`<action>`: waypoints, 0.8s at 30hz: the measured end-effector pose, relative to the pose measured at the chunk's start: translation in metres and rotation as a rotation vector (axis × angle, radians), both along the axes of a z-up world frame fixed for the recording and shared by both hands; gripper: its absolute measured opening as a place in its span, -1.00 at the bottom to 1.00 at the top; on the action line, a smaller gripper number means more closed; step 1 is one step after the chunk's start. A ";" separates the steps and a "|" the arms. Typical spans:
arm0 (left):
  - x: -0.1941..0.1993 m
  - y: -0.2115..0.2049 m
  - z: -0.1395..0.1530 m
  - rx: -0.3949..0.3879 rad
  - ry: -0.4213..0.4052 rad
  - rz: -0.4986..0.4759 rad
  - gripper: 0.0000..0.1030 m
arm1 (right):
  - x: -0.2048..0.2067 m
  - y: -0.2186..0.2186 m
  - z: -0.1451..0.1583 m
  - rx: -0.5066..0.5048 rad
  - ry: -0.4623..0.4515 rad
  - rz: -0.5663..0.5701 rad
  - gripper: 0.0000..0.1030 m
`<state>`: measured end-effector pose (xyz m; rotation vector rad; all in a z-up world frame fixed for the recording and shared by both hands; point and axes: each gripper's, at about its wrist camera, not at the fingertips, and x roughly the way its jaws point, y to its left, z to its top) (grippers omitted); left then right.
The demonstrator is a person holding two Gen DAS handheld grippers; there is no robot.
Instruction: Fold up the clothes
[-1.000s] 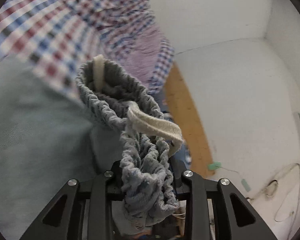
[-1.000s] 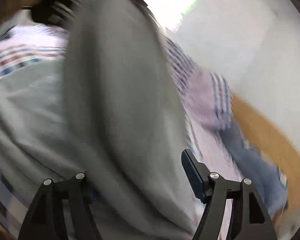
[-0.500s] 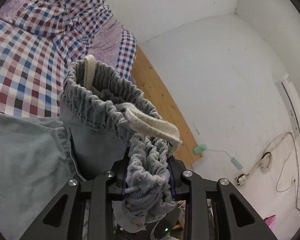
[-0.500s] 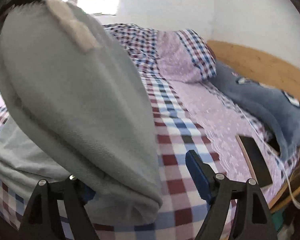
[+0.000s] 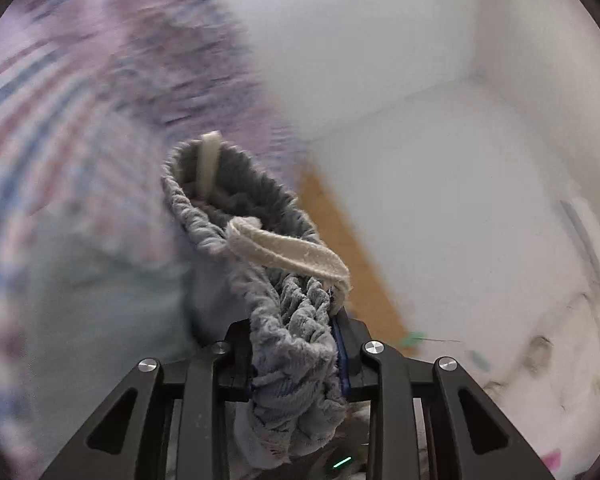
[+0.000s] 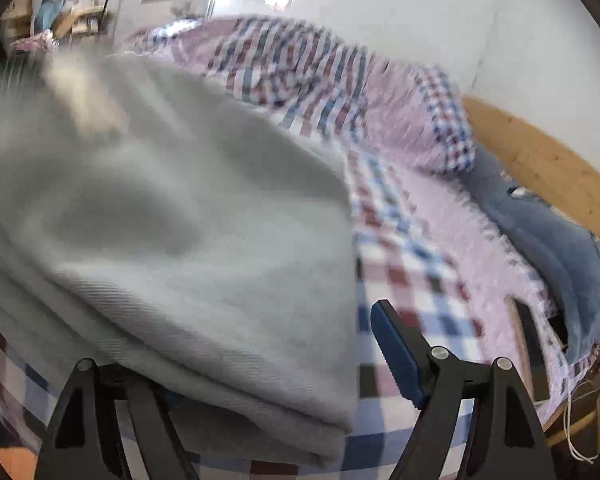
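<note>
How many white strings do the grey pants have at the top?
2. One drawstring pokes up at the far side of the bunched waistband; the other drawstring lies across its near edge, just above the left gripper. More could be hidden inside.

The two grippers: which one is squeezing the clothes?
The left gripper. Its fingers pinch the bunched grey waistband; the right gripper stands wide open, the cloth only draped over it.

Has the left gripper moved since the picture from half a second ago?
Yes. The left gripper, shut on the grey waistband, has swung: the wooden bed edge now sits further right in its blurred view.
</note>
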<state>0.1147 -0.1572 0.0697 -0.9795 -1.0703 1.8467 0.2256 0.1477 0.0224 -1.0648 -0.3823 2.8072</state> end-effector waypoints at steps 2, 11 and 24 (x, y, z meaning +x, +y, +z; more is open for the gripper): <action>-0.004 -0.011 -0.047 -0.100 -0.192 0.044 -0.42 | -0.001 -0.003 0.001 0.013 -0.002 0.000 0.60; 0.013 -0.027 -0.049 -0.149 -0.179 0.103 -0.42 | 0.006 -0.004 0.020 0.000 0.020 -0.001 0.59; 0.020 -0.033 -0.058 -0.269 -0.233 0.186 -0.04 | 0.012 0.016 0.025 -0.114 -0.196 0.039 0.61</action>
